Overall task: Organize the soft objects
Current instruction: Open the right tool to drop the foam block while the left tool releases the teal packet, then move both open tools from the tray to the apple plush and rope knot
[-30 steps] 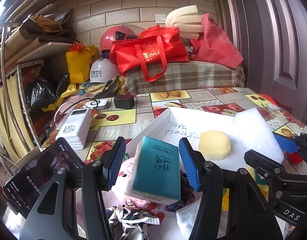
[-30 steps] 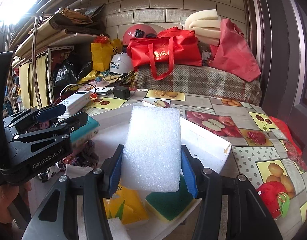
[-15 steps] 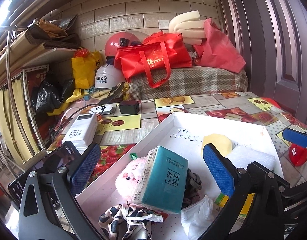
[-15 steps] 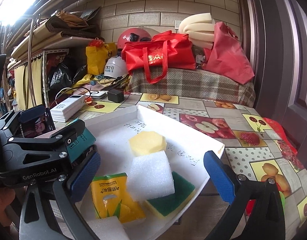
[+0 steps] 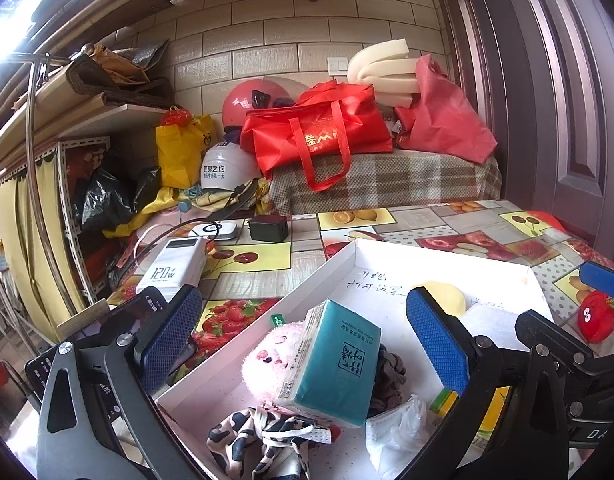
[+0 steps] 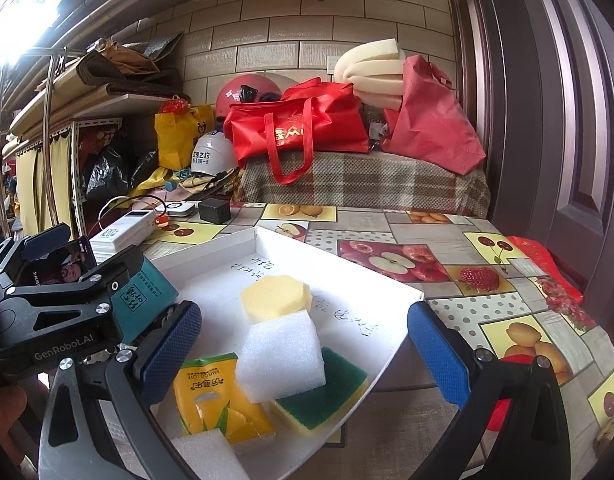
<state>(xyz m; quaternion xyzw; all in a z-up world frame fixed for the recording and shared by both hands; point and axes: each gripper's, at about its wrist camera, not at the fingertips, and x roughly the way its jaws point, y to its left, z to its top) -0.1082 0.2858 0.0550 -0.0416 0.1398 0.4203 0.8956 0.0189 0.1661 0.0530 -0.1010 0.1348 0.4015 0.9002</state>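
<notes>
White foam block lying on green-and-yellow sponge near tray's front edge, free between right gripper jaws, spread wide after just opening. Teal tissue pack leaning on pink plush at tray's near left side, loose between left gripper jaws, likewise just opened and spread. Farther in: yellow sponge. Beyond, toward bench's far left corner: white power bank.
</notes>
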